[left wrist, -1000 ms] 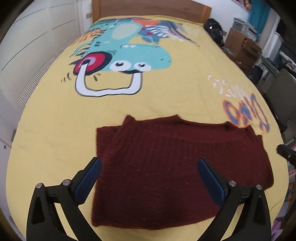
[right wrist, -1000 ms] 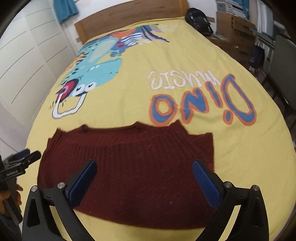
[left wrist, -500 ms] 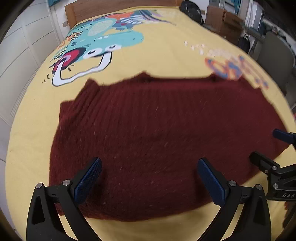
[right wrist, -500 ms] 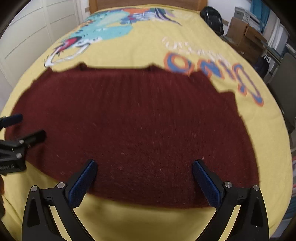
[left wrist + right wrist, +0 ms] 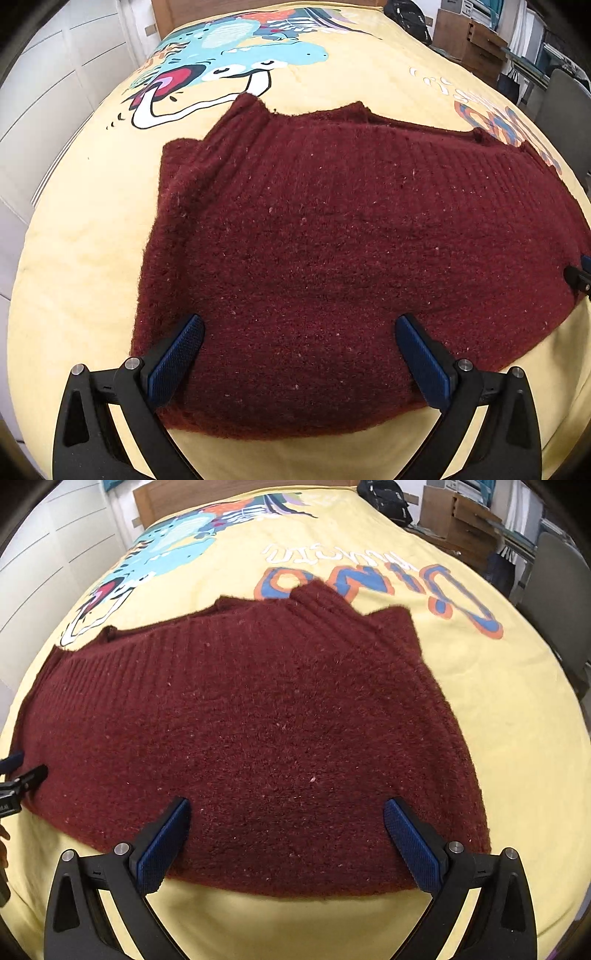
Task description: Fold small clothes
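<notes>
- Sweater point(image 5: 332, 258), dark maroon knit, lies flat on the yellow bedspread point(image 5: 81, 229), across the near end of the bed; seen also from the right wrist point(image 5: 258, 720).
- Knit looks folded: sleeves tucked in, a doubled layer along its left edge in the left wrist view, and a stepped corner at upper right in the right wrist view.
- Ribbed band runs along the far edge; near hem sits just short of the bed's front edge.
- Left gripper point(image 5: 299, 354): fingers spread wide, blue pads point(image 5: 177, 360) low over the near-left part of the sweater, nothing held between them. Whether the tips touch the knit cannot be told.
- Right gripper point(image 5: 286, 836): fingers likewise spread wide, blue pads point(image 5: 410, 845) over the near hem toward the sweater's right side, empty.
- Each gripper's tip shows at the edge of the other's view: right one at the sweater's right edge from the left wrist, left one at its left edge from the right wrist.
- Bedspread print: teal cartoon dinosaur point(image 5: 236, 55) beyond the sweater on the left, blue-and-orange lettering point(image 5: 369, 587) beyond it on the right, partly covered by the far edge.
- Wooden headboard point(image 5: 229, 491) at the far end; white panelled wall point(image 5: 44, 92) on the left; cardboard boxes point(image 5: 454, 513) and a black bag point(image 5: 384, 498) at far right.
</notes>
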A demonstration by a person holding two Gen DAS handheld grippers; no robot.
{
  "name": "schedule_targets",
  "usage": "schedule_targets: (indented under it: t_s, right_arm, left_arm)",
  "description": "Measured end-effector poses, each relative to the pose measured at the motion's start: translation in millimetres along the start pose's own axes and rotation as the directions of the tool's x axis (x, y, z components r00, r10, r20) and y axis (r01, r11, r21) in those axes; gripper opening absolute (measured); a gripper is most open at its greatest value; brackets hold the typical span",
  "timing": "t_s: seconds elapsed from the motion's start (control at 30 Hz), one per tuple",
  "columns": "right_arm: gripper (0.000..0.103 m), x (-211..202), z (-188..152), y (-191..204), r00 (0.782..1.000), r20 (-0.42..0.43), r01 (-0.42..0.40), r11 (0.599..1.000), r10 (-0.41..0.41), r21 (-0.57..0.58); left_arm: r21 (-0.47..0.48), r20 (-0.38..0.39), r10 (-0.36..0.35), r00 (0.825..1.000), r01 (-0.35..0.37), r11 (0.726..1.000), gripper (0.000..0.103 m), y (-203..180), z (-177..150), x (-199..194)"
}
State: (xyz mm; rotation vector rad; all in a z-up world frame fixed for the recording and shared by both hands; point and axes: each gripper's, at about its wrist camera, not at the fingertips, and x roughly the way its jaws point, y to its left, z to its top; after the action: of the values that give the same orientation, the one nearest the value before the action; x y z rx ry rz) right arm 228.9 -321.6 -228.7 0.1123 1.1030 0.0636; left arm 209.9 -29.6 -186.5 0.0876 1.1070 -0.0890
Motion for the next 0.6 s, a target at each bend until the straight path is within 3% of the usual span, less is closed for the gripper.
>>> schedule_targets:
  t_s: [0.37,0.43,0.6]
  right_arm:
    - [0.103,-2.6,2.3,0.5,0.999,-0.011,-0.031,1.0,0.031,0.002]
    - [0.103,-8.4,4.7,1.1,0.999,-0.014,-0.038,0.999,0.038,-0.007]
    - [0.103,-32.2,3.7,4.8,1.0,0.004,-0.025,0.999,0.025,-0.029]
  left_arm:
    - [-0.014,-0.022,-0.062,0.998,0.062,0.998,0.102,6.8,-1.9,-6.5]
    - [0.01,-0.048,-0.076,0.996,0.077,0.997,0.102,7.7,3.4,-12.9]
    - [0.006,-0.023,-0.066,0.998,0.066,0.998,0.102,24.6,9.8,-34.9]
